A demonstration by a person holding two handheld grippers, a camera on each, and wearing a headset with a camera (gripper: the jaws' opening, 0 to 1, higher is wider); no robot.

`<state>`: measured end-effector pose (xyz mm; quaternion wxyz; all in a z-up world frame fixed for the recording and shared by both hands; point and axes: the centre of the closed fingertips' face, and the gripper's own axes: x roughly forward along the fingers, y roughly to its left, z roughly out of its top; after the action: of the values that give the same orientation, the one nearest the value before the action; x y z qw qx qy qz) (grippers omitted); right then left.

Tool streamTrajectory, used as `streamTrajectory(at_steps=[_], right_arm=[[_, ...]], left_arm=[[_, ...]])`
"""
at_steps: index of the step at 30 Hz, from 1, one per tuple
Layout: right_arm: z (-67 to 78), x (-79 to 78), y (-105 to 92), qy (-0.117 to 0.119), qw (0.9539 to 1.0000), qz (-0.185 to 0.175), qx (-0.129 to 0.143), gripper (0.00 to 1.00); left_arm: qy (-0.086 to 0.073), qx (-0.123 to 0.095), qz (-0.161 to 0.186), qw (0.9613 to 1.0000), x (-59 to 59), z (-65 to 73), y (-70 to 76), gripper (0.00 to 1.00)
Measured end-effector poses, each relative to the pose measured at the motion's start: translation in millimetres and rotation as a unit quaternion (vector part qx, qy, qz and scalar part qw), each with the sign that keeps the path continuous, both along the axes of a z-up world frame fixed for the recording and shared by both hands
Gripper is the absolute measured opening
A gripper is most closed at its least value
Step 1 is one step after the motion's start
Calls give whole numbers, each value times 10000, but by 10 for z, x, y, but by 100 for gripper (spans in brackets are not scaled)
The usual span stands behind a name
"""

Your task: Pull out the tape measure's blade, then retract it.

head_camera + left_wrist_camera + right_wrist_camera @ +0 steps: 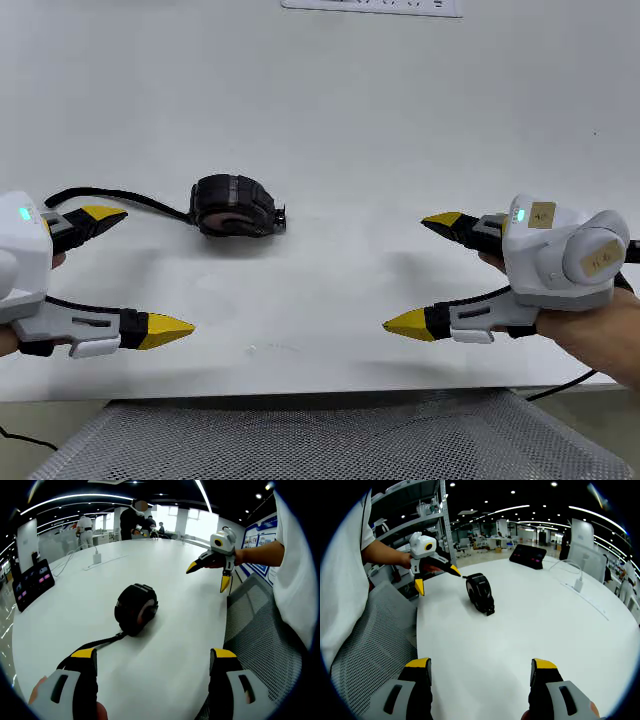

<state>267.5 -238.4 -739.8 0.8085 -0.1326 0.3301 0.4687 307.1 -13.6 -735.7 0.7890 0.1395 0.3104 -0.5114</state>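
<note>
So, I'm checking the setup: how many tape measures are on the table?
1: a black tape measure lies left of centre on the white table, nearer the left tool.

Open tabletop [330, 290] between left claw [155, 268] and right claw [406, 271]; tape measure [235, 206] near the left

White table [350, 120], grey mesh chair [330, 440]
</note>
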Motion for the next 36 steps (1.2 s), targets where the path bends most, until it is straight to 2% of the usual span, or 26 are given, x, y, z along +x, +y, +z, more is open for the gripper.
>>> streamTrajectory(at_steps=[21,36], right_arm=[[-14,9,11,-26,10000,5,-17,82],[-11,92,24,-117,9999,27,16,82]], left_arm=[[18,10,-23,10000,1,3,-1,91],[-17,-124,23,9999,101,41,-23,94]])
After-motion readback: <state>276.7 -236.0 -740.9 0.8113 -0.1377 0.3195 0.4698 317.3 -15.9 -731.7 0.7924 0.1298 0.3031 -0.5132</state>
